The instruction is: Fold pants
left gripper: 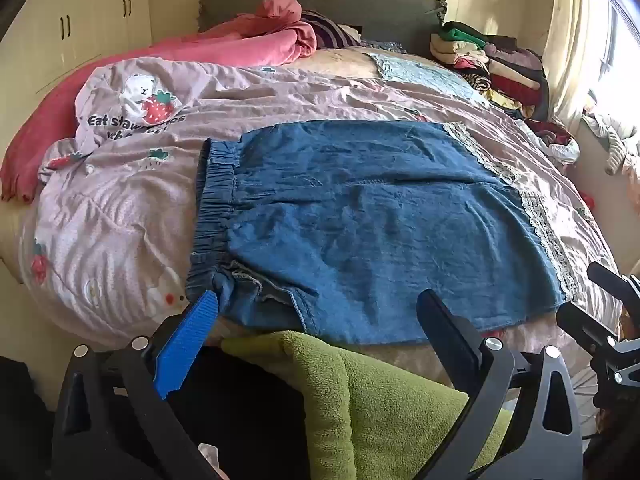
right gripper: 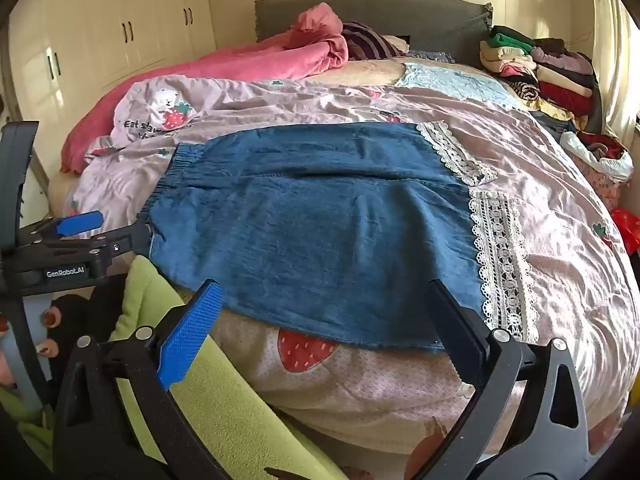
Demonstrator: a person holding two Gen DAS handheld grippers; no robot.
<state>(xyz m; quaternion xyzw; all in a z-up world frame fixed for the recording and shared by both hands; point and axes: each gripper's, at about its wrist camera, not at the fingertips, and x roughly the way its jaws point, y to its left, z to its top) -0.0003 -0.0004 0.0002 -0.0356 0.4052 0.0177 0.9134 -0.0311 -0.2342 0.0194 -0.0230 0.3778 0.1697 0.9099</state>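
Two claws hang over the near edge of the bed (left gripper: 120, 208), both spread wide and grasping nothing. The pants (left gripper: 360, 216) lie flat on the pink quilt (left gripper: 300, 96) near that edge, spread crosswise: the elastic waistband (left gripper: 214, 200) is toward the left side of the bed, the lace-trimmed leg ends (left gripper: 536, 216) toward the right. The left claw (left gripper: 320, 316) is tilted downward with its blue pad (left gripper: 188, 344) just at the near waistband corner; whether it touches the cloth cannot be told. Its other finger is over the near hem of the pants. The right claw (right gripper: 324, 320) is also tilted downward, above the near hem of the pants (right gripper: 320, 220), with its dark finger close to the lace (right gripper: 500, 256); nothing sits between its fingers but the cloth below. In the right wrist view the left claw (right gripper: 72, 236) shows at the left, beside the waistband. A green fleece (left gripper: 380, 400) hangs below the near edge of the bed. Folded clothes (left gripper: 488, 60) are stacked at the far right corner, and a red blanket (left gripper: 240, 44) lies along the far left side.
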